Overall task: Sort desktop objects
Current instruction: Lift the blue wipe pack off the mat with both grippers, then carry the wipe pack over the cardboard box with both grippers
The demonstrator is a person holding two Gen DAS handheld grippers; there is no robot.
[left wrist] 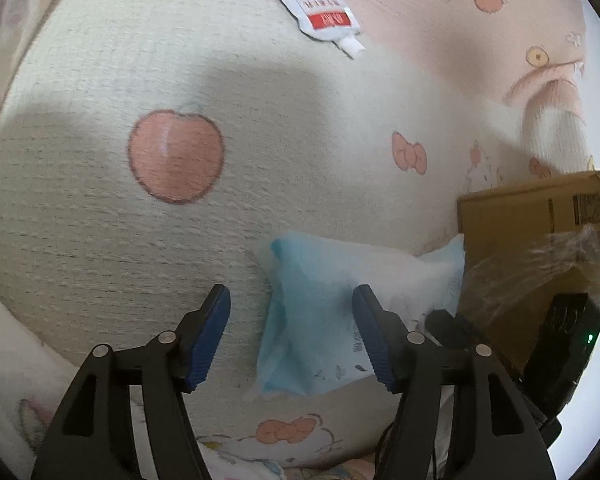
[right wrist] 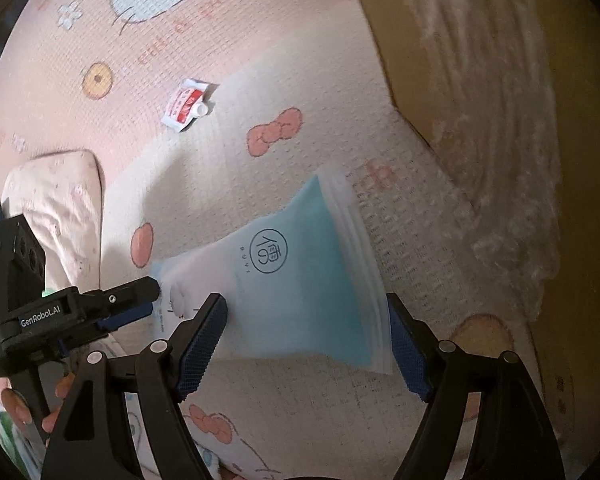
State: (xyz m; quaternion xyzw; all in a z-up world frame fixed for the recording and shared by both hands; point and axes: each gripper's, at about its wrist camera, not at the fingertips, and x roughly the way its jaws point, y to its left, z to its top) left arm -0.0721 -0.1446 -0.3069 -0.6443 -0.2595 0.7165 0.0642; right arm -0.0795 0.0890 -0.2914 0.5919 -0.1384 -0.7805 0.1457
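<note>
Both grippers, left [left wrist: 291, 336] and right [right wrist: 306, 344], spread wide, pads clear of pouch [right wrist: 300, 280]. Pouch flat on mat [left wrist: 100, 220]: blue-to-white, circular logo, ridged zip end.

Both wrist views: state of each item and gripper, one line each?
Blue-white pouch: lying flat on the mat, between both grippers' open fingers, not gripped.
Red-white sachet: lying flat on the mat, apart from the pouch, untouched.
Cardboard box: standing on the mat beside the pouch, clear film over its near side.
Left gripper: open, at the pouch's end.
Right gripper: open, straddling the pouch.
</note>
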